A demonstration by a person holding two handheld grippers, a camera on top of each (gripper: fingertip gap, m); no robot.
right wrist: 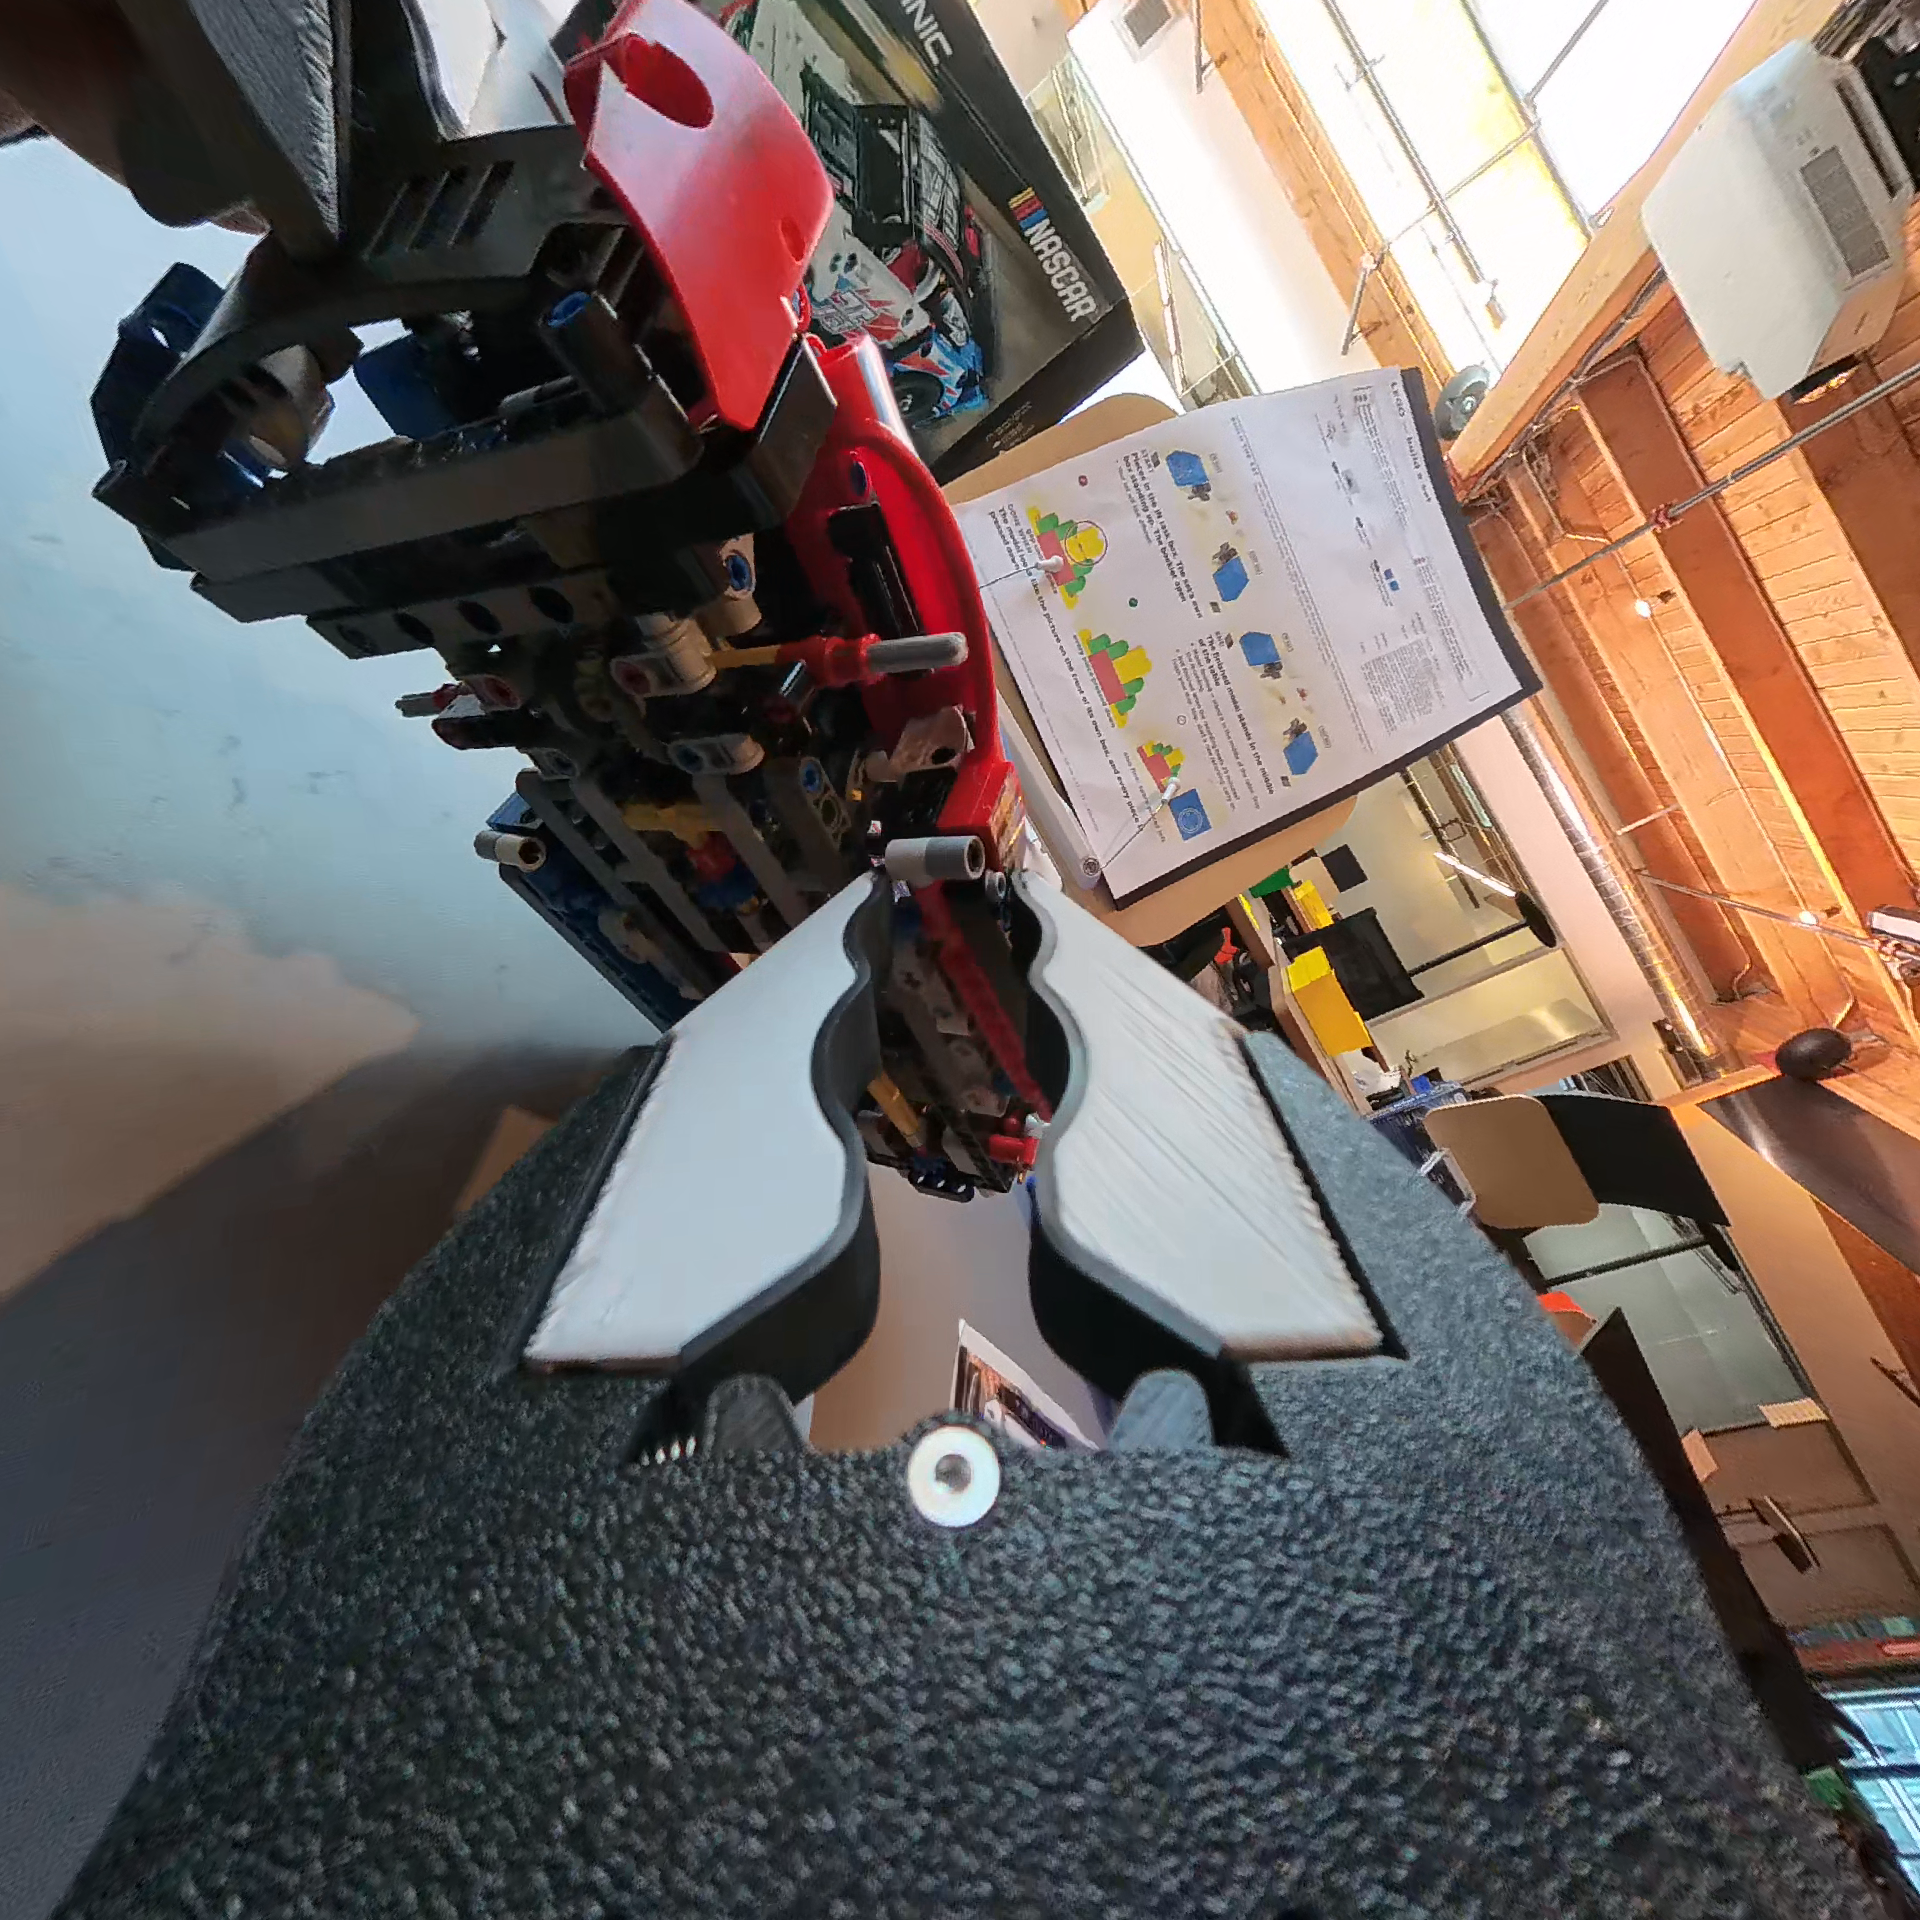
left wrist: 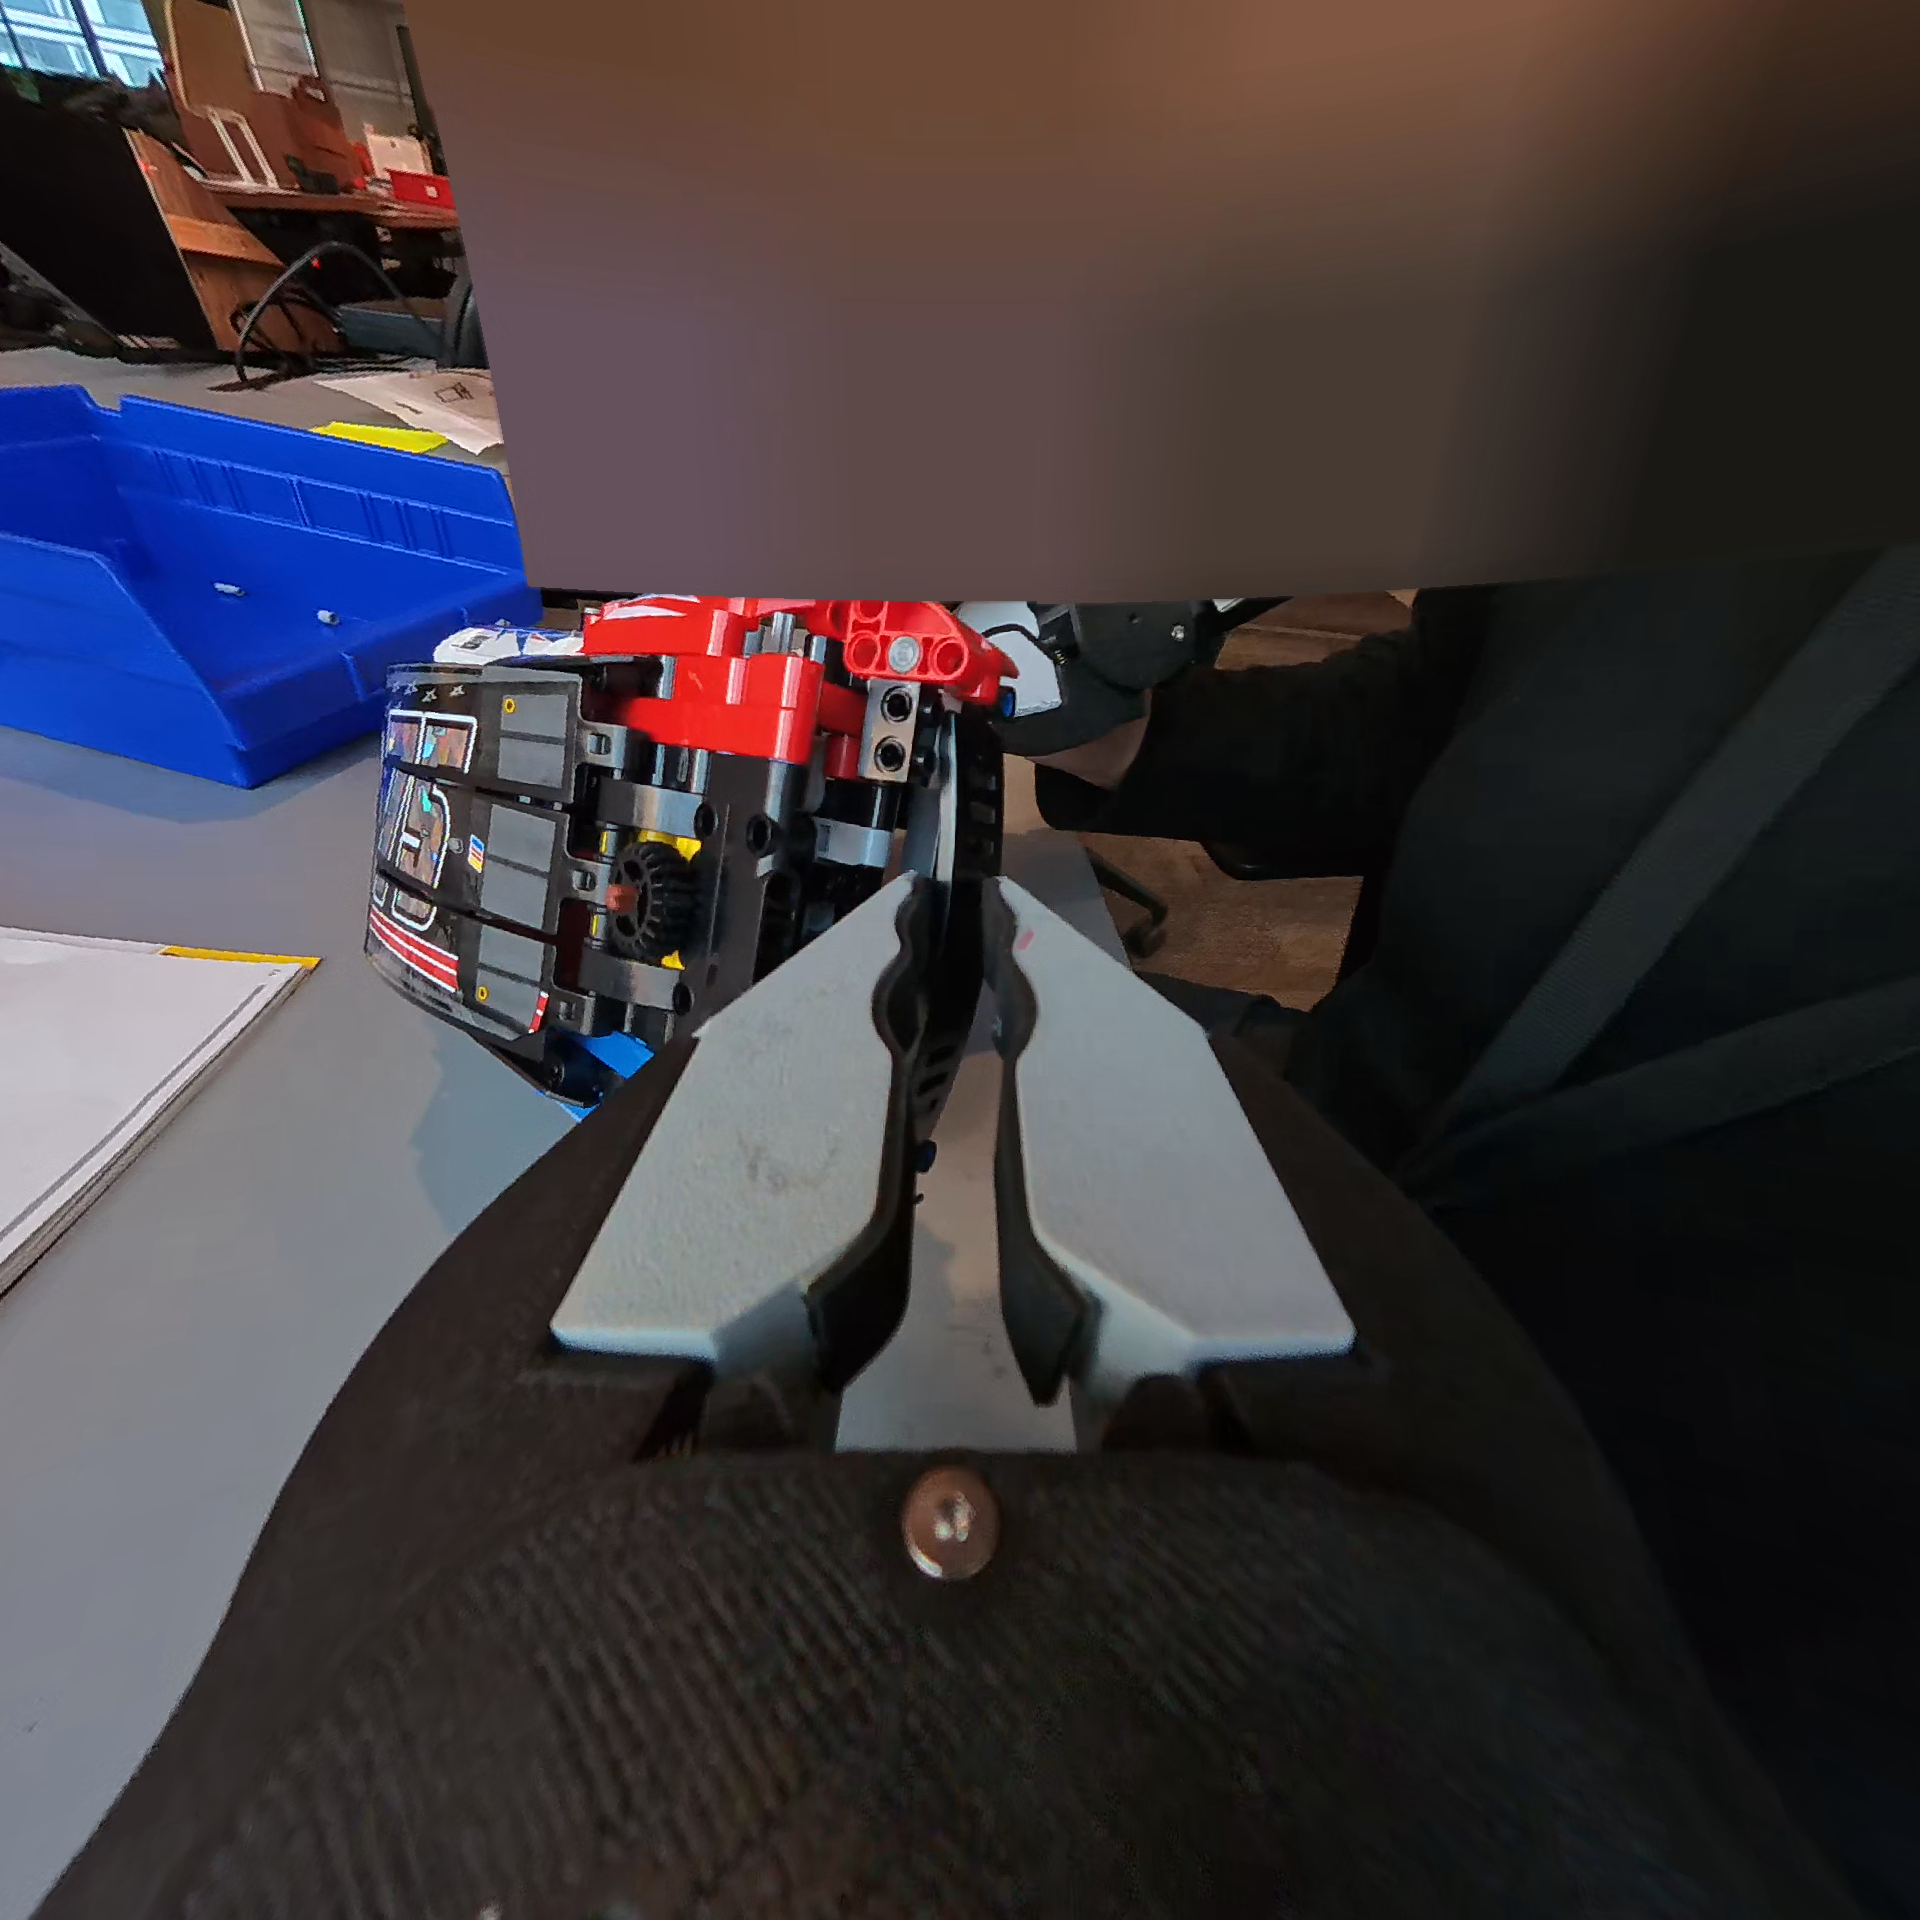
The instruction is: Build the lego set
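Both tools (left wrist: 951, 883) (right wrist: 951, 883) clamp lego car (left wrist: 623, 831), printed box (right wrist: 935, 208) behind

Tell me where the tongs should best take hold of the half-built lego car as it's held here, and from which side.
Probably by the black beam frame of the lego car: straight, flat-sided bars that paired fingers can close across squarely. Come from the open chassis side, not the curved red body panel, which looks likely to slip. Both the left tongs and right tongs already grip the model's thin edges.

Half-built lego car (left wrist: 665, 831) — black frame, red bodywork, blue parts, exposed gears and pins. Tipped on its side, lifted off the table (left wrist: 208, 1299). Clamped at both ends.
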